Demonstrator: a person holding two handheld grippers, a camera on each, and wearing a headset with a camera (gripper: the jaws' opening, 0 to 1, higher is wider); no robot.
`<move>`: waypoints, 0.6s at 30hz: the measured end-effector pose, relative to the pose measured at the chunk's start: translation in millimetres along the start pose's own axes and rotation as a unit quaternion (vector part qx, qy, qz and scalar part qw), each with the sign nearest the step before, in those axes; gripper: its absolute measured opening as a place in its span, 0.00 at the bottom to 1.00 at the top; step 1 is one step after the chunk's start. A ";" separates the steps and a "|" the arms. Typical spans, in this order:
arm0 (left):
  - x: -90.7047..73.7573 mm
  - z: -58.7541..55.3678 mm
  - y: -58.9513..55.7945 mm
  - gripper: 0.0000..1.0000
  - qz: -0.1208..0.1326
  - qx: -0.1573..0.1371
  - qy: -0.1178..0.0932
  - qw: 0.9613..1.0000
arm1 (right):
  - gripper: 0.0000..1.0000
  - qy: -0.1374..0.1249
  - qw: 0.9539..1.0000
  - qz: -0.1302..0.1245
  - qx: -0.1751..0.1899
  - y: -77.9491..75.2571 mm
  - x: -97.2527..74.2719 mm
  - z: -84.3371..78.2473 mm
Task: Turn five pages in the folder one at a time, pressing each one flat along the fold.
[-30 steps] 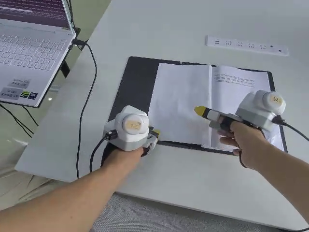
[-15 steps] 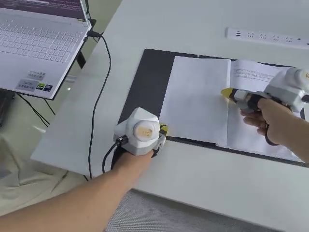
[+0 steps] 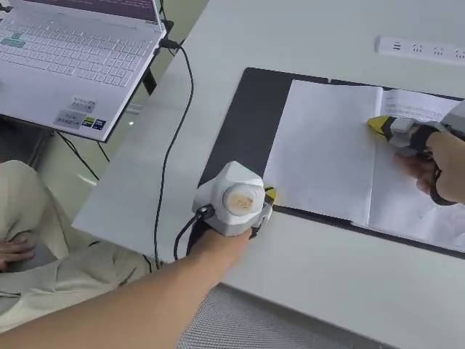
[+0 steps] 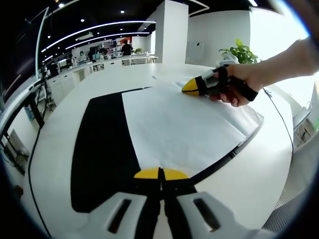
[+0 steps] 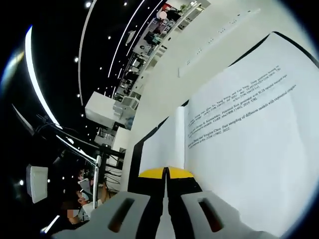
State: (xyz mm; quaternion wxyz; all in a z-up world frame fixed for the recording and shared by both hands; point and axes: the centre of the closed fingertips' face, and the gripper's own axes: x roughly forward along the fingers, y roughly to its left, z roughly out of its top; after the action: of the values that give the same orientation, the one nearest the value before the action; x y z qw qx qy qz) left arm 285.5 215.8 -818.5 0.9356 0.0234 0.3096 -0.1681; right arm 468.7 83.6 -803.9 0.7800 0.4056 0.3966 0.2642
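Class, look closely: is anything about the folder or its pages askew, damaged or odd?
Nothing stands out. The folder lies open, its turned page flat and uncreased; the right gripper, shut, sits at the fold.

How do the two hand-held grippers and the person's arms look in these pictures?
The left gripper has a white, faceted housing with a round pale orange disc, yellow jaw tips and a black cable. The right gripper has yellow tips on a black and white body. Both forearms are bare, no sleeves.
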 end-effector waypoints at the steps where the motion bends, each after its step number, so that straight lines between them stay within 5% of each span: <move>1: 0.2 0.0 -0.4 0.00 0.000 0.003 0.002 1.000 | 0.00 -0.009 1.000 0.000 0.011 -1.1 2.3 4.8; 9: -0.9 0.3 -1.0 0.00 -0.003 0.018 0.008 1.000 | 0.00 -0.042 0.996 0.013 0.078 -6.5 13.8 28.4; 18: -0.5 0.3 -1.0 0.00 -0.003 0.021 0.011 1.000 | 0.00 -0.080 0.991 0.013 0.109 -9.8 28.2 53.8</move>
State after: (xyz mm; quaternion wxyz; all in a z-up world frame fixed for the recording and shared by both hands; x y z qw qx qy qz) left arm 285.0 215.0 -817.9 0.9309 0.0442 0.3163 -0.1771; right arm 529.8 76.3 -804.4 0.7569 0.5132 0.3542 0.1956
